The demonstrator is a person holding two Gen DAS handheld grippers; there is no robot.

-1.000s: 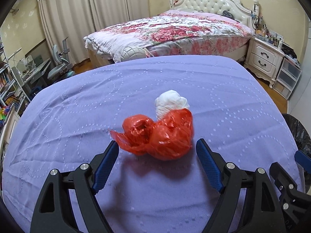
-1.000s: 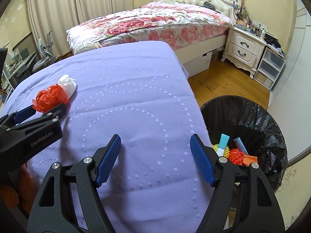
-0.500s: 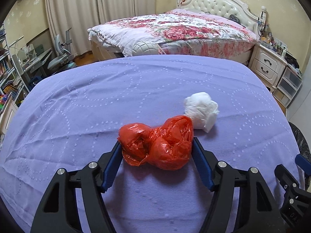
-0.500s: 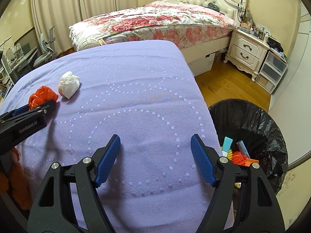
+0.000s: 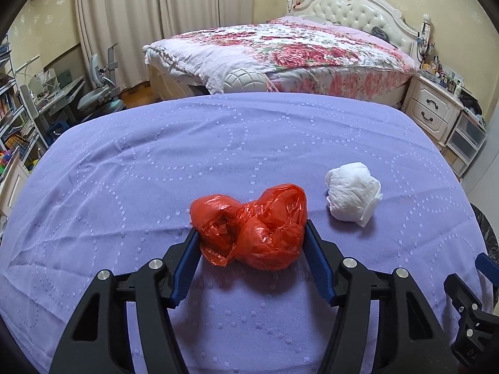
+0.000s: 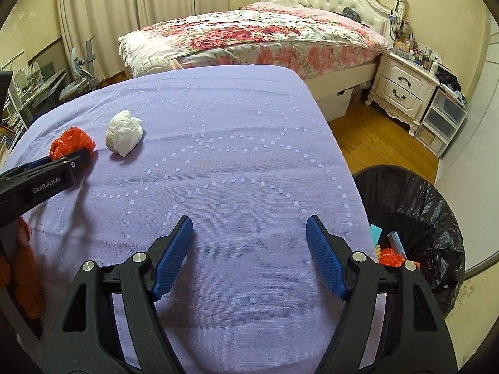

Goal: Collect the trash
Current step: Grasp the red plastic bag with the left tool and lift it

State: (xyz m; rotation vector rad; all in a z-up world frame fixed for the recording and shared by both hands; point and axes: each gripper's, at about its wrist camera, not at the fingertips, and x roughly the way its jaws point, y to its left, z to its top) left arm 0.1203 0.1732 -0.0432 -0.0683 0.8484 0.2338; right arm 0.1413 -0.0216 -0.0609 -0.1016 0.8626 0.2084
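Left gripper closing around crumpled red plastic bag on lilac dotted tablecloth; right gripper spread, empty; floral-quilted bed behind.

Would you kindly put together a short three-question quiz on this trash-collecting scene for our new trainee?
1. True or false: the crumpled red plastic bag lies between the left gripper fingers.
2. Which sits nearer the black-lined trash bin: A, the red bag, or B, the white crumpled paper wad?
3. Fill in: the right gripper is open over the ____ cloth, holding nothing.

Key: 1 true, with the jaws closing around the bag. 2 B. 3 purple.
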